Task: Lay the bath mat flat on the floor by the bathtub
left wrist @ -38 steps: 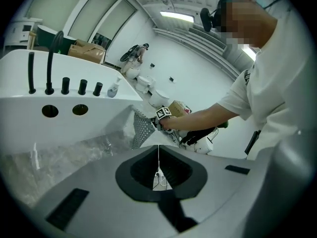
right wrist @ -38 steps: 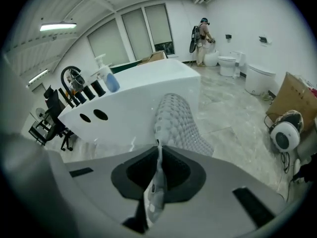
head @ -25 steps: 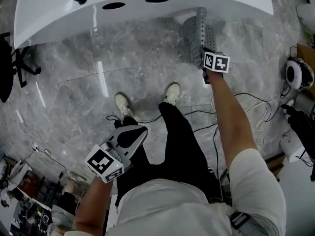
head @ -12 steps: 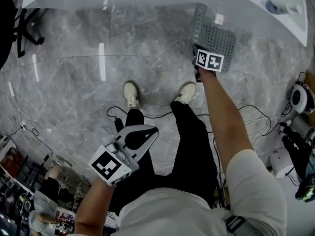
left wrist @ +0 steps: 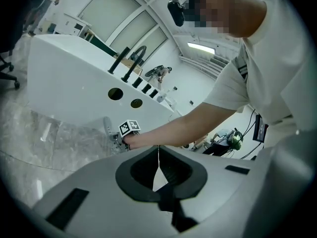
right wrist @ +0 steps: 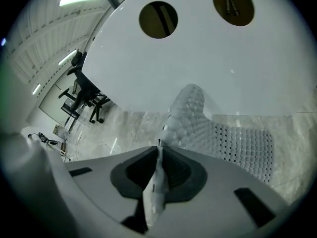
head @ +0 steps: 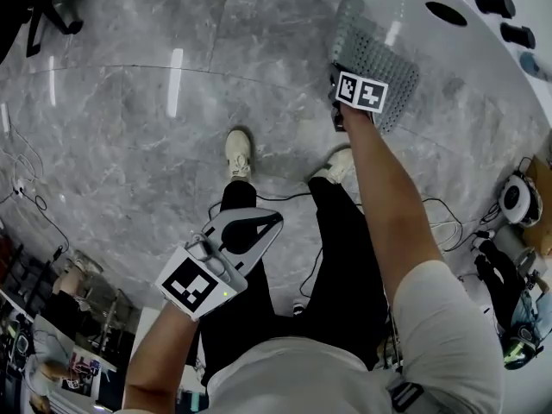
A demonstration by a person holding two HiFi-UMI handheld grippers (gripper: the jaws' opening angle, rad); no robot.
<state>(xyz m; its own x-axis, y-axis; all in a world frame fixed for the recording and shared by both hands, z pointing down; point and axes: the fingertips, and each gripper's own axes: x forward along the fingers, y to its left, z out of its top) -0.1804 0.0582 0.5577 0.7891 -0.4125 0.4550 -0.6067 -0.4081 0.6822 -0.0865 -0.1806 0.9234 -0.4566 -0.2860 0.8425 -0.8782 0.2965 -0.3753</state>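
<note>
A grey perforated bath mat (head: 377,61) lies partly folded on the marble floor beside the white bathtub (head: 483,37). My right gripper (head: 336,84) reaches down to the mat's near edge and is shut on it. In the right gripper view the mat (right wrist: 237,140) spreads to the right, one end curls up against the tub wall (right wrist: 198,63), and a fold of it is pinched at the right gripper (right wrist: 159,148). My left gripper (head: 274,222) hangs by my left leg, shut and empty. The left gripper (left wrist: 158,151) looks toward the tub (left wrist: 64,78) and the mat (left wrist: 107,127).
Black and white cables (head: 444,218) trail over the floor to my right, near round devices (head: 516,198). An office chair base (head: 52,7) stands at the far left. My shoes (head: 238,152) are on bare marble. Clutter fills the lower left corner (head: 52,317).
My right gripper has drawn the mat's edge out from the tub, so more of it lies spread on the floor. My feet and view shifted along the tub. The left gripper stayed shut.
</note>
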